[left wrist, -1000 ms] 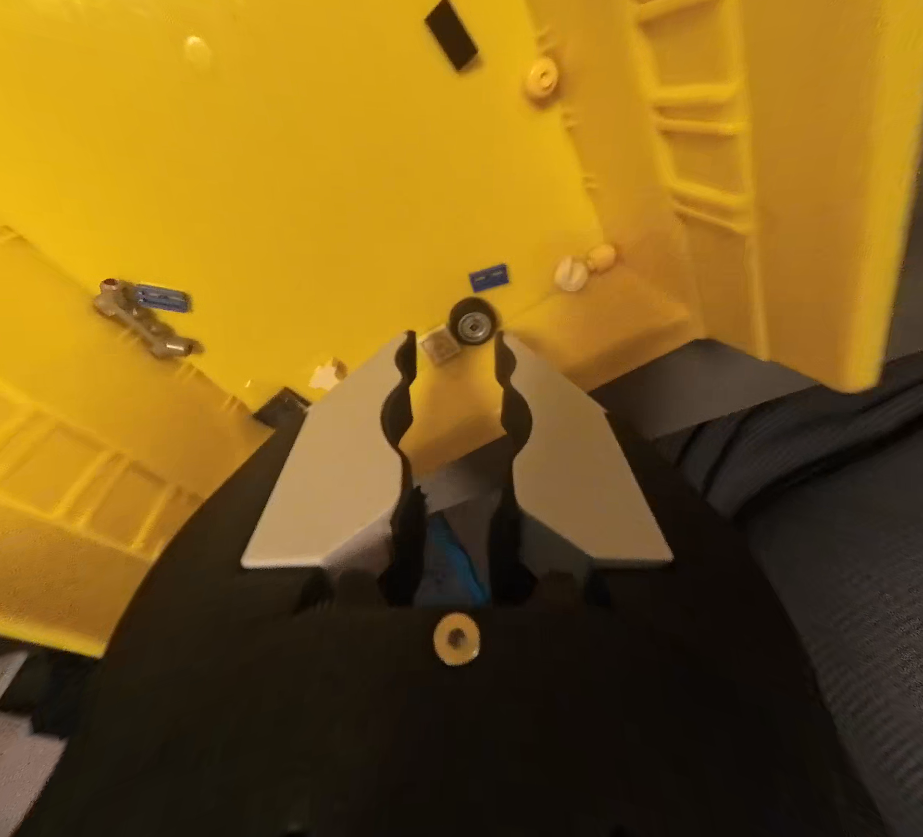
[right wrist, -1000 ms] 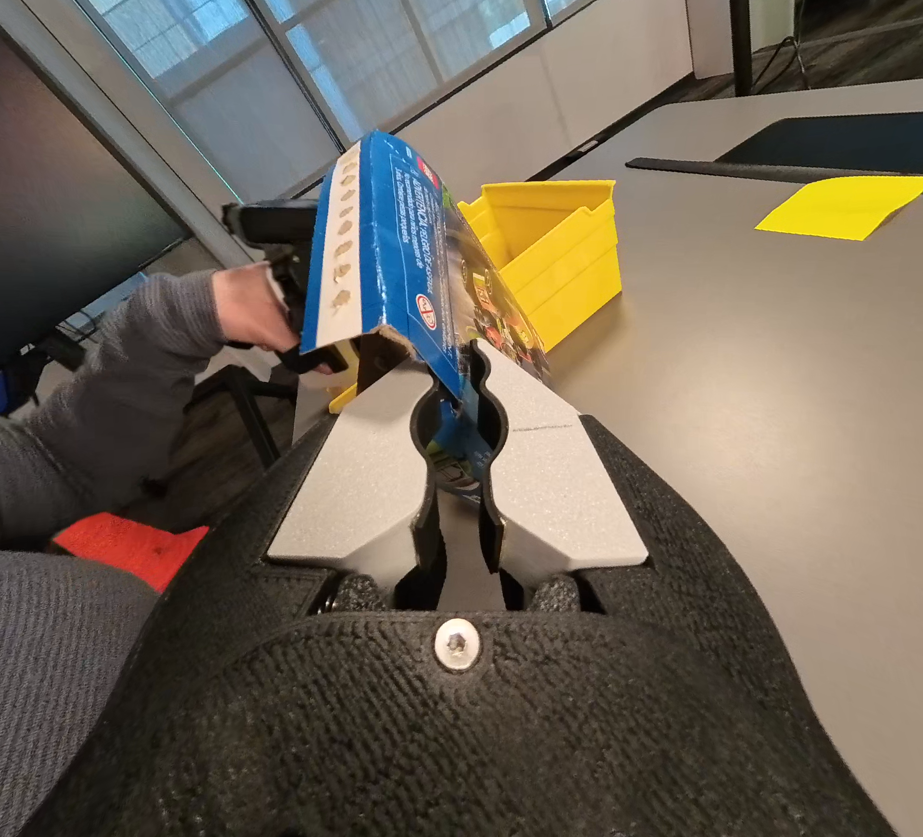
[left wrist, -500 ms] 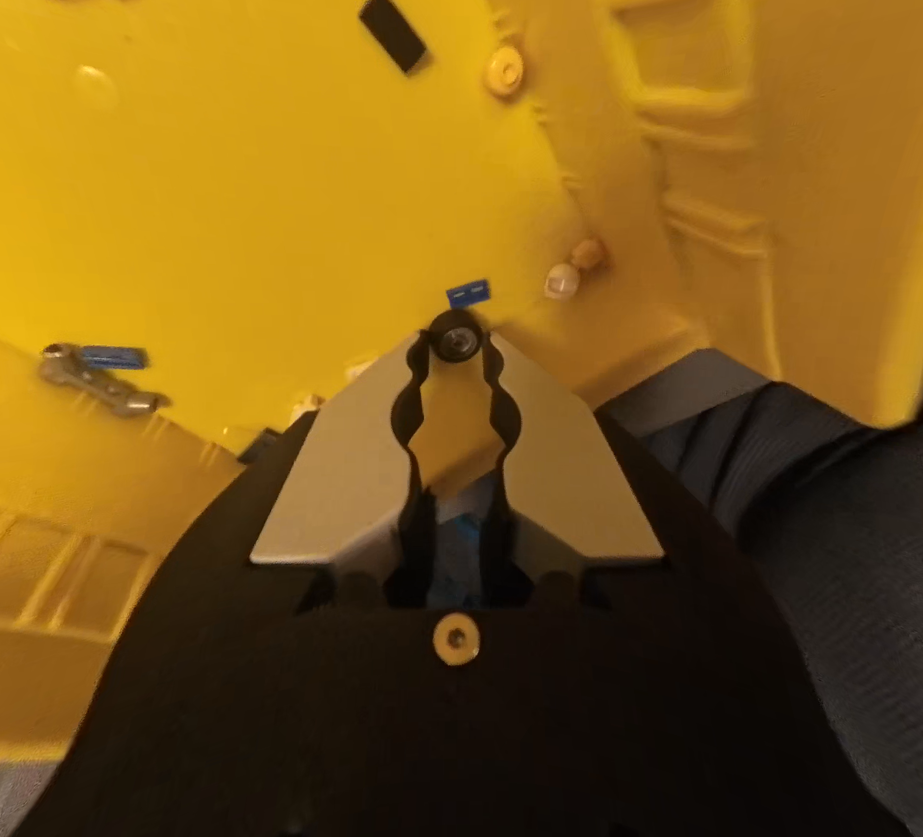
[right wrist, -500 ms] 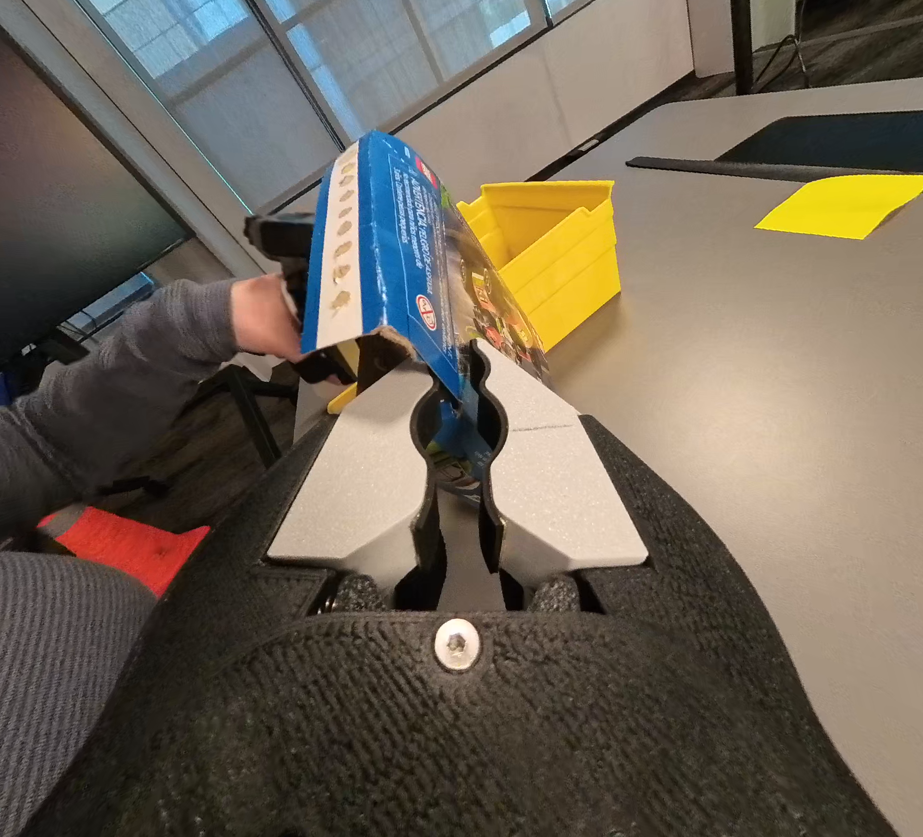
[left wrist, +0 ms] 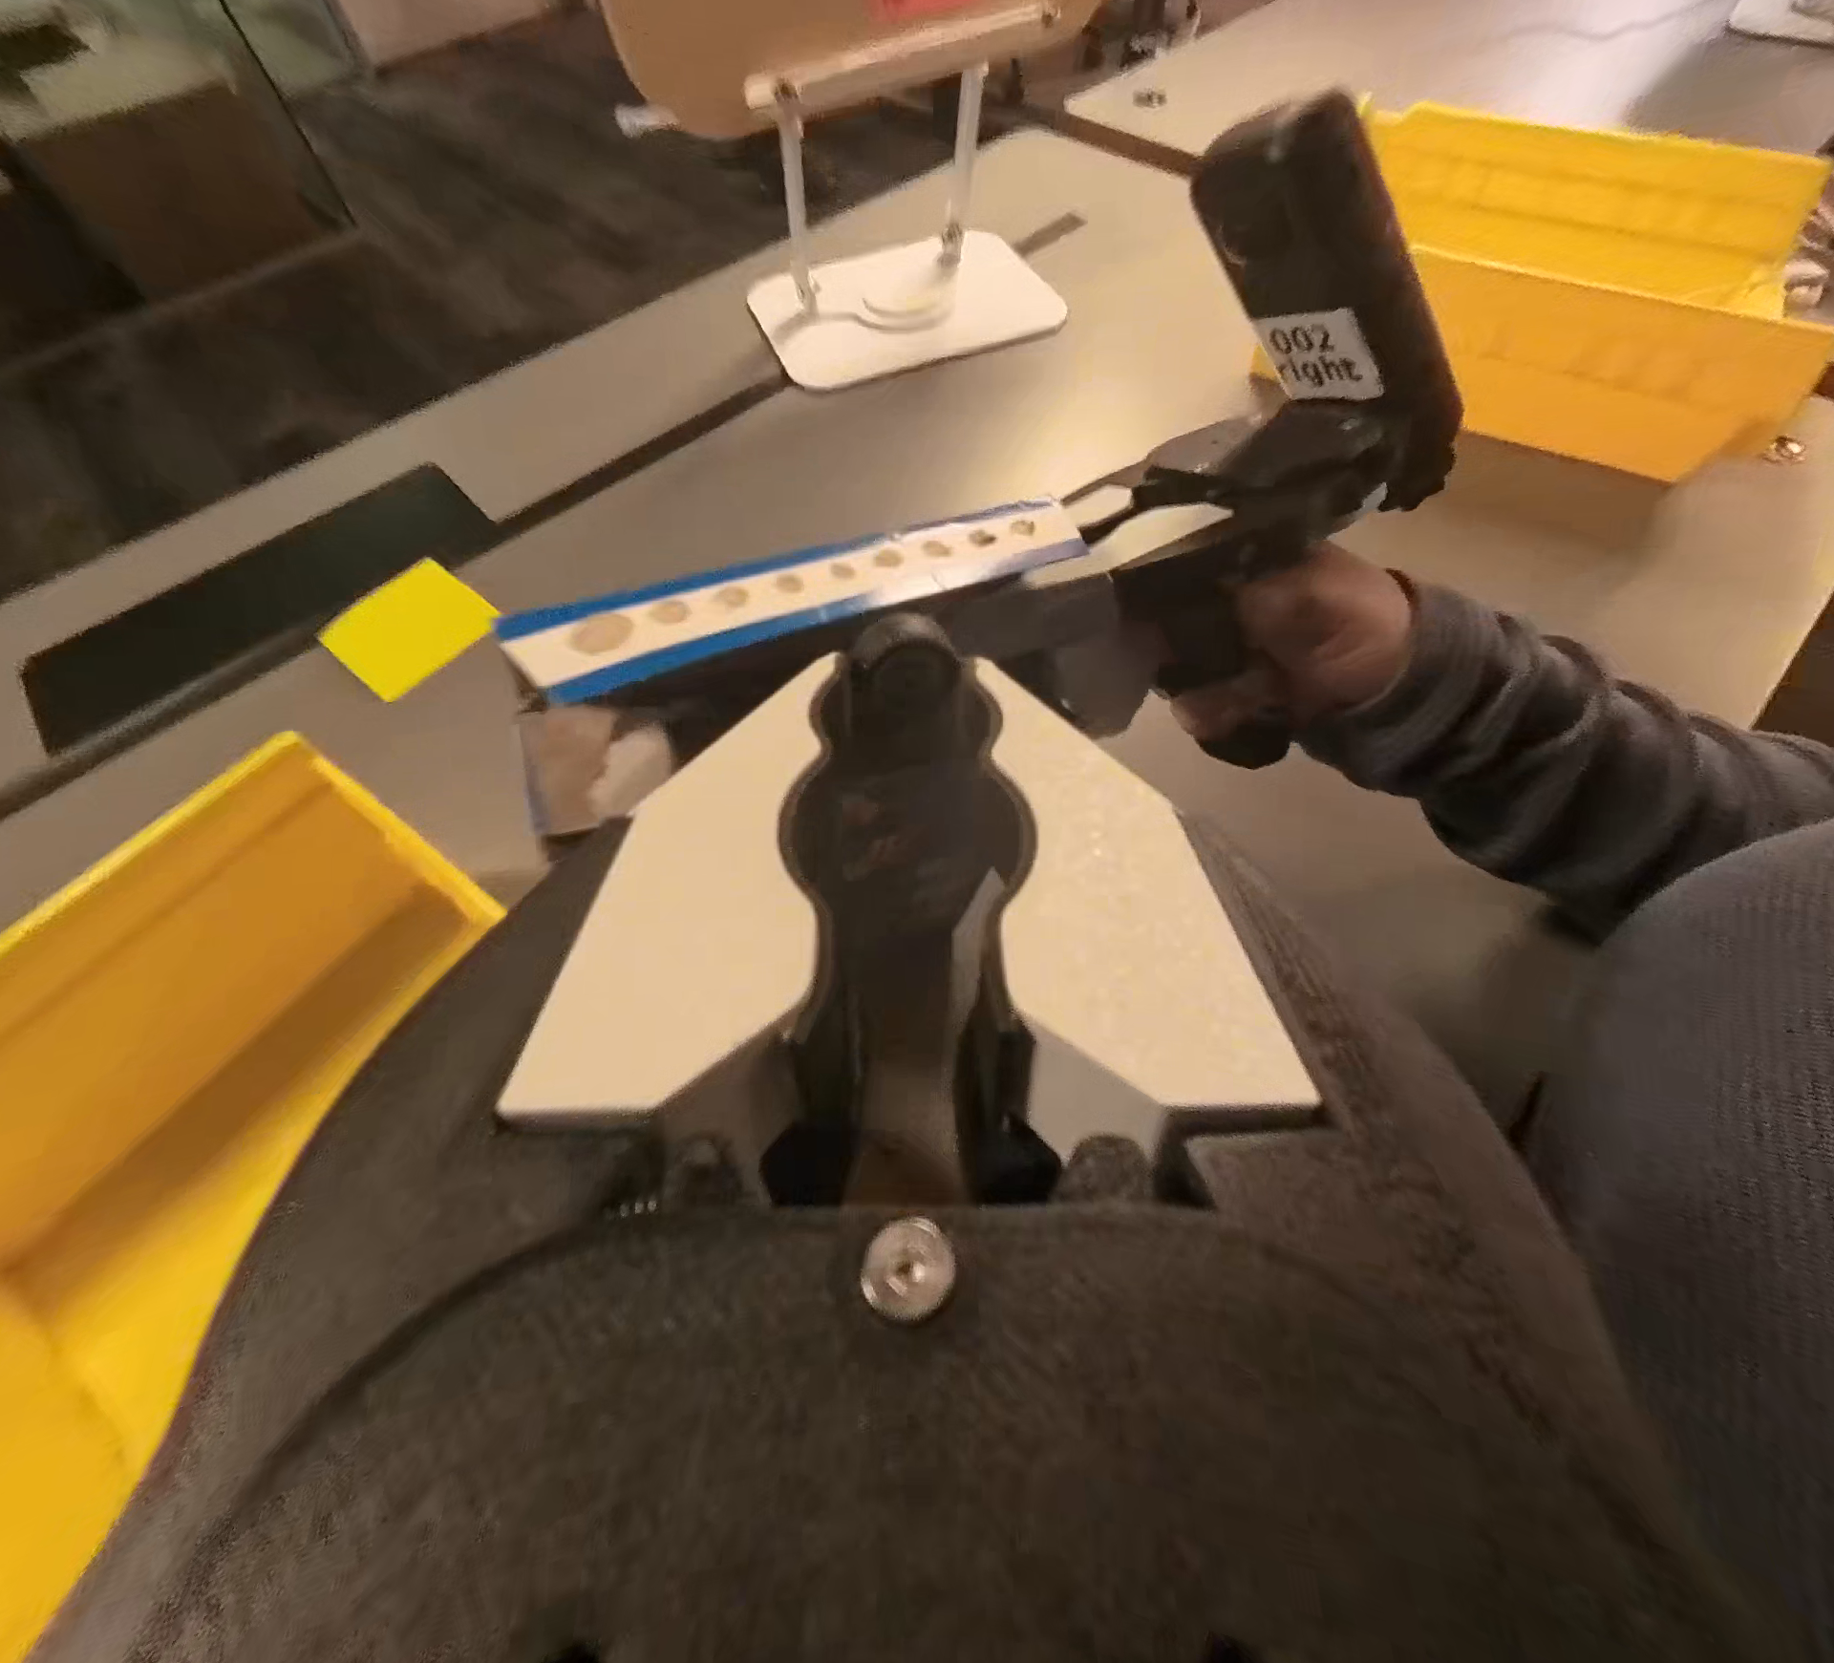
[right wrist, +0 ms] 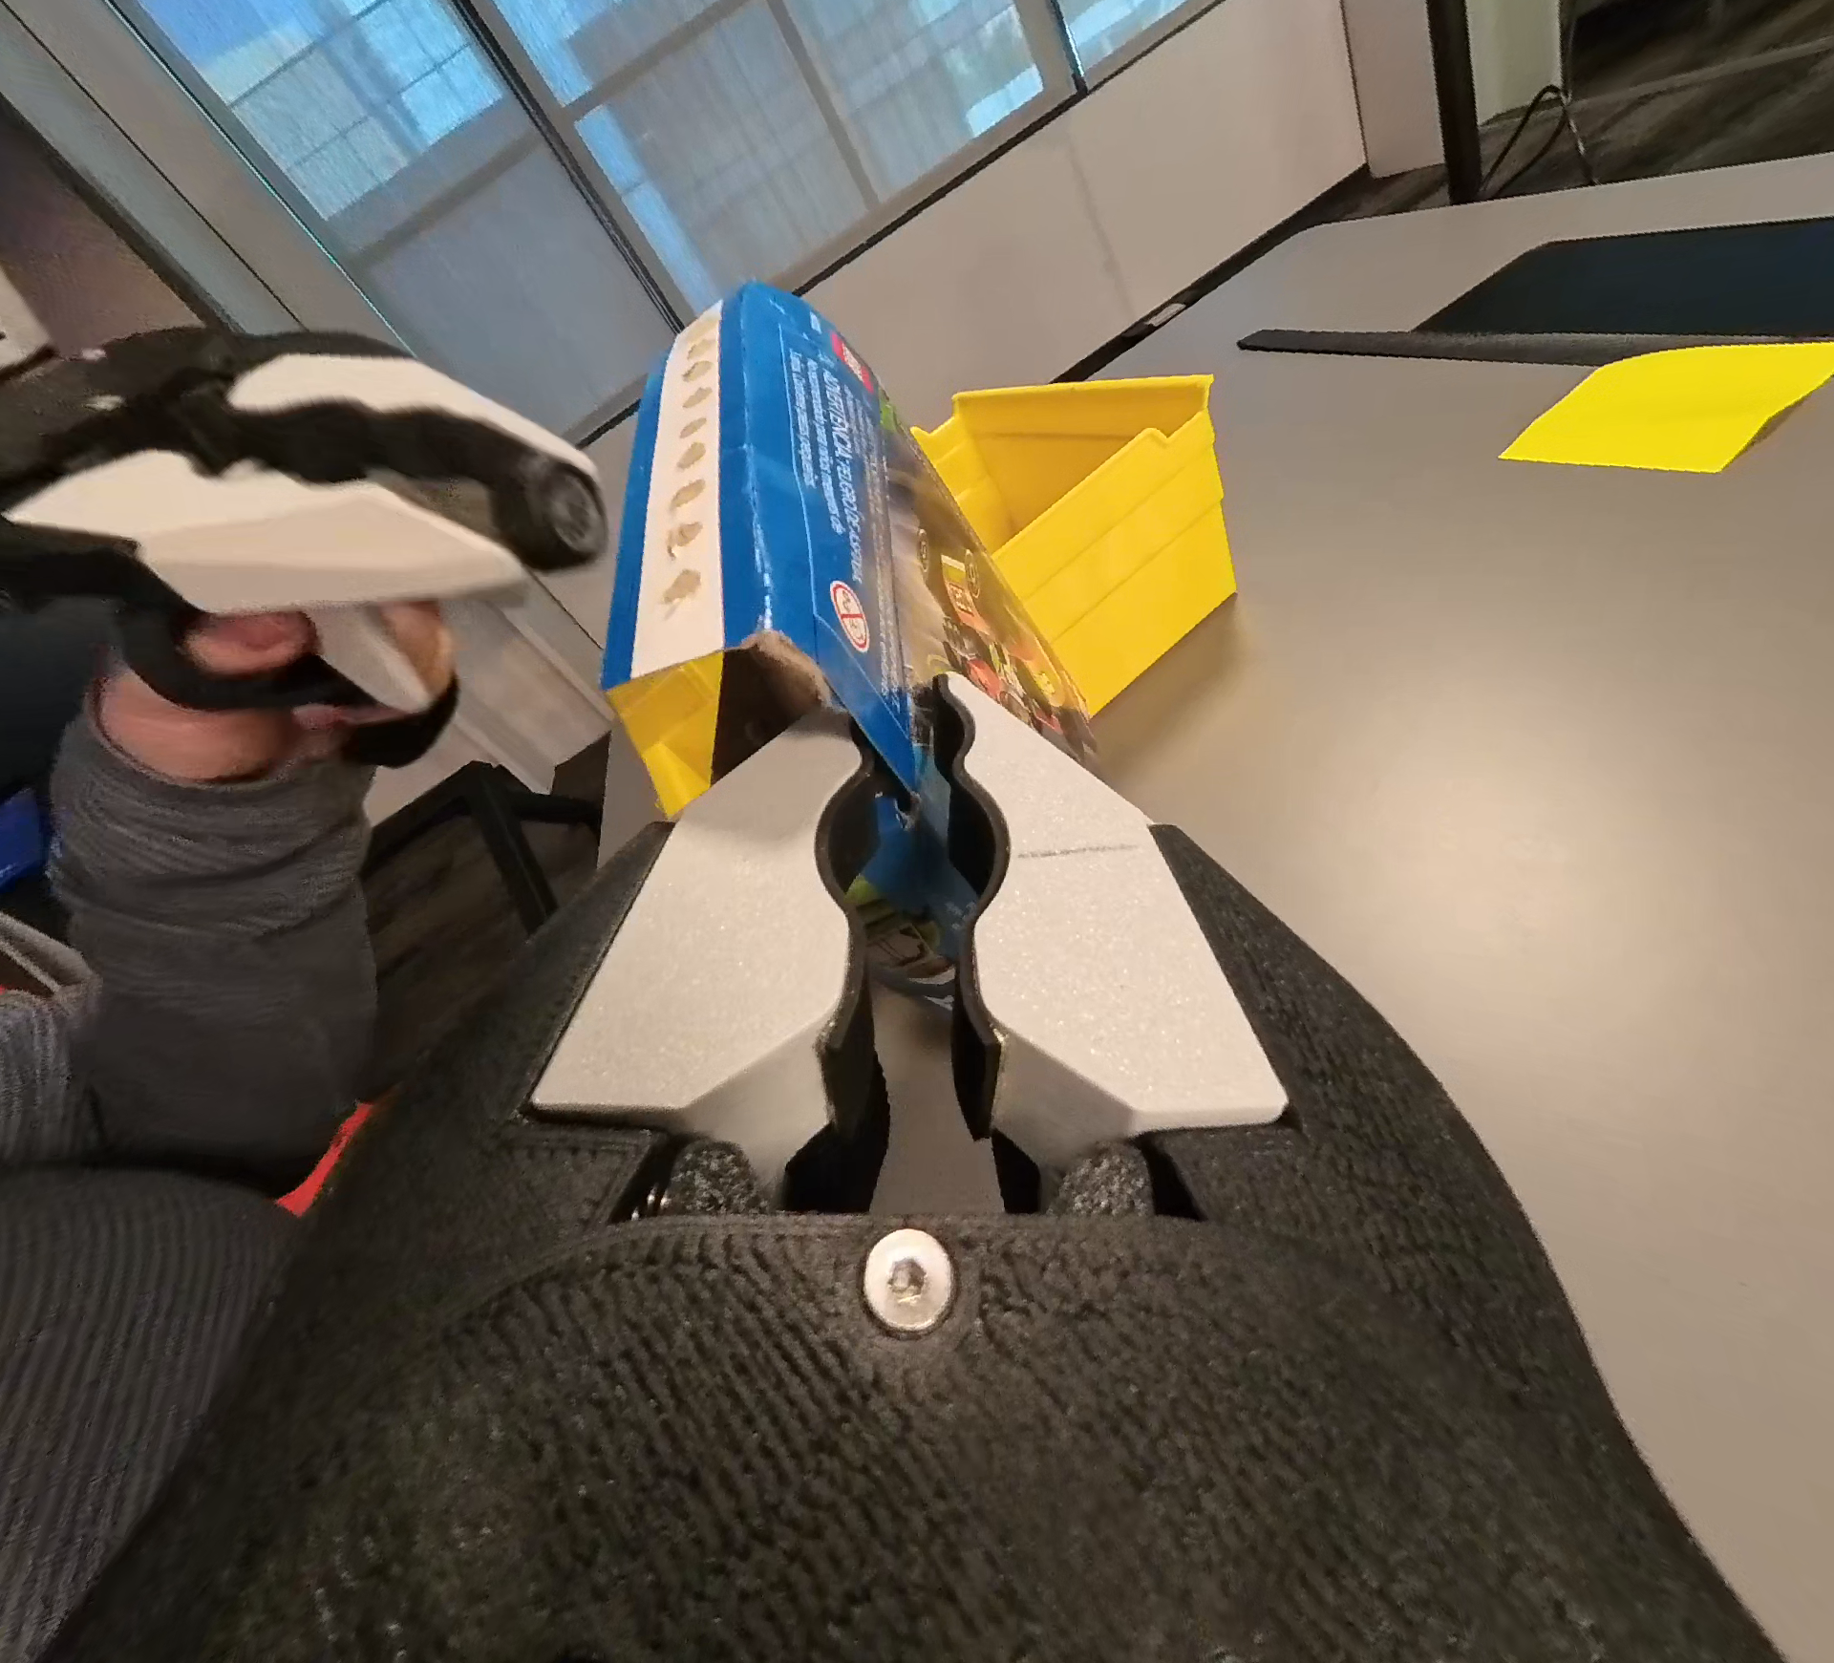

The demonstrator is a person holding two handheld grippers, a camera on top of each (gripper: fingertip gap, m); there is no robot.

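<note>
My left gripper [left wrist: 903,653] is shut on a small black wheel [left wrist: 903,663], held in the air just below a blue cardboard box [left wrist: 784,593]. In the right wrist view the same wheel [right wrist: 561,514] sits at the left gripper's tips, close to the box's white-striped side. My right gripper [right wrist: 898,722] is shut on one wall of the blue box [right wrist: 754,474] and holds it tilted above the grey table [right wrist: 1489,772], open end toward me. The right gripper also shows in the left wrist view [left wrist: 1092,529], clamped on the box's end.
A yellow bin [left wrist: 198,921] lies below my left gripper, and another yellow bin [left wrist: 1588,305] stands at the right. A yellow bin [right wrist: 1121,524] sits behind the box. A yellow sheet [right wrist: 1667,415], a black mat [right wrist: 1637,295] and a white stand [left wrist: 903,315] are on the table. There is about 8 cm between the tips of the two grippers.
My left gripper closed on the black wheel inside the yellow bin, then lifted it out and up beside the blue box. The right gripper kept hold of the box, nearly still.
</note>
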